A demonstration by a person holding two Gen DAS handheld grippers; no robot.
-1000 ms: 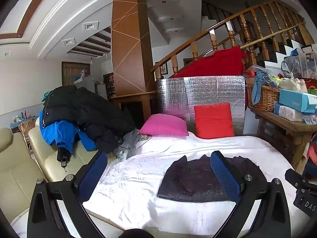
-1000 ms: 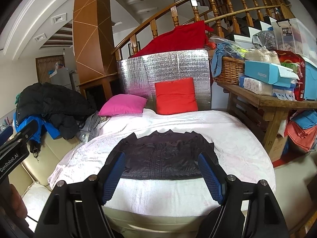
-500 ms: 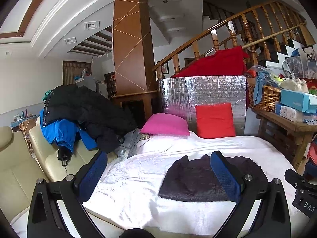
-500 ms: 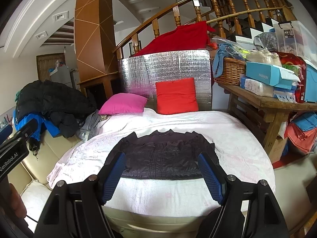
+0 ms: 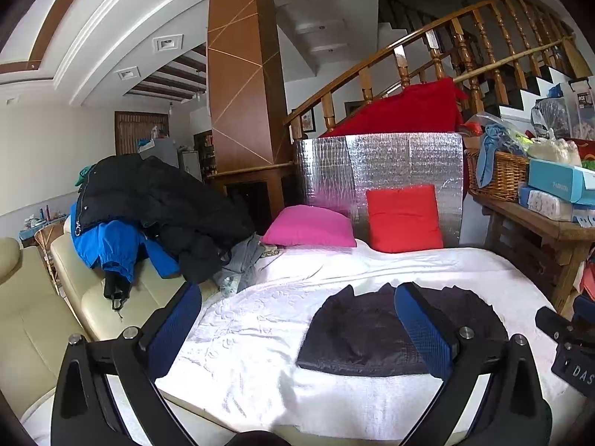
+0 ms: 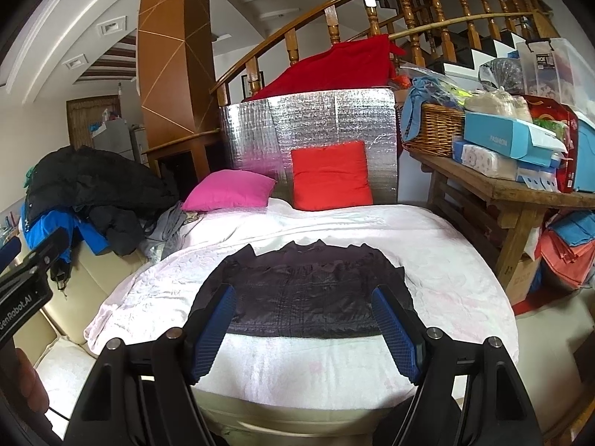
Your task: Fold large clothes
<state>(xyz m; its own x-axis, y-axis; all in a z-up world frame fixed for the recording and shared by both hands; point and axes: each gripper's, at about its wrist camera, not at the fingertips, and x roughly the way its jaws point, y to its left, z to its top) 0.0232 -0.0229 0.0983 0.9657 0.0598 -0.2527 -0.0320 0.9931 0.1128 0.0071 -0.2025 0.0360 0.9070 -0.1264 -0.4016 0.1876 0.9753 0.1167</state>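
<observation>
A dark folded garment (image 6: pixel 305 293) lies flat on the white blanket (image 6: pixel 446 278) near its front edge; in the left wrist view it (image 5: pixel 364 330) is to the right of centre. My left gripper (image 5: pixel 297 319) is open and empty, held above the front left of the blanket. My right gripper (image 6: pixel 305 323) is open and empty, held in front of the garment's near edge, apart from it. A pile of black and blue jackets (image 5: pixel 148 208) sits on the cream sofa (image 5: pixel 37 316) at the left.
A pink cushion (image 6: pixel 230 195) and a red cushion (image 6: pixel 331 174) lean against a silver foil board (image 6: pixel 334 122) at the back. A wooden table (image 6: pixel 502 200) with a wicker basket (image 6: pixel 431 126) and boxes stands at the right. A staircase railing (image 6: pixel 372 11) rises behind.
Both views have shifted only slightly. The garment has not moved and both grippers stay open.
</observation>
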